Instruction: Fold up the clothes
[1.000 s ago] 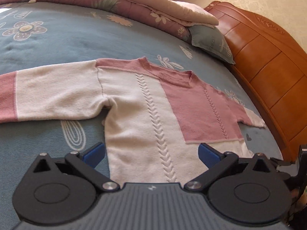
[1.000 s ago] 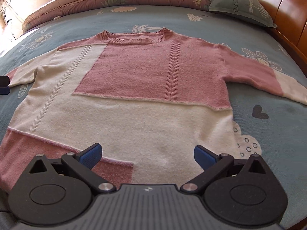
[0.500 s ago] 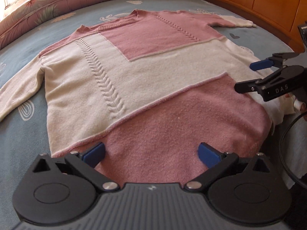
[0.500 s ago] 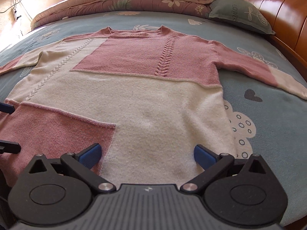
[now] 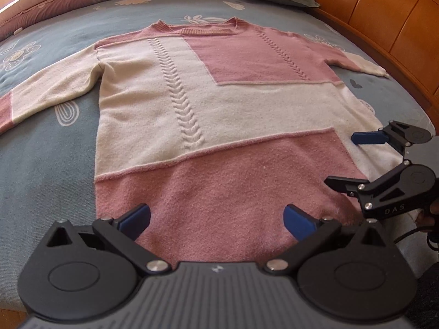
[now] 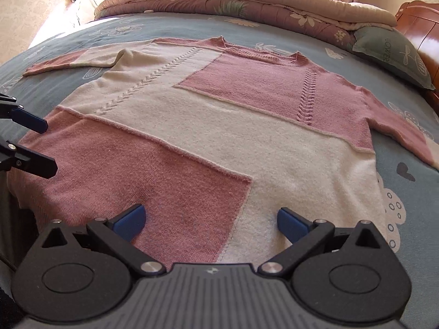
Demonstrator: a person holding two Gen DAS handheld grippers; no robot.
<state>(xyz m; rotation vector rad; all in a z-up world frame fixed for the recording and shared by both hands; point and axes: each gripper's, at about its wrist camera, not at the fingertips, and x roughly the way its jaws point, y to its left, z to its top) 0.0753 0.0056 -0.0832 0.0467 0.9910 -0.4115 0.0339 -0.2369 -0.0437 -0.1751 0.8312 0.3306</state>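
A pink and cream knitted sweater point(image 5: 219, 126) is lying flat and spread out on the bed point(image 5: 46, 148), front side up, with the neck pointing to the far end and the hem nearest to the cameras. Both sleeves are stretching out to the sides on the blue bedsheet with white flower drawings. The lower part of the sweater is having a big pink block on the left and a cream part on the right, and two cable patterns are running down the chest.

The left gripper point(image 5: 216, 218) is hovering over the pink hem area, near the left bottom corner of the sweater. Its blue-tipped fingers point(image 5: 135, 218) are standing wide apart and are holding nothing; the knit is showing between them. The right gripper point(image 6: 210, 219) is hovering over the hem too, just where the pink block is meeting the cream part. Its fingers point(image 6: 292, 223) are also spread wide and are gripping nothing. Whether the tips are touching the cloth, I cannot tell.

In the left wrist view the right gripper is appearing at the right edge, beside the sweater's right side. A folded floral quilt point(image 6: 247, 0) and a green pillow point(image 6: 392, 54) are lying at the far end of the bed, and a wooden headboard point(image 5: 384, 27) is standing along the right side.
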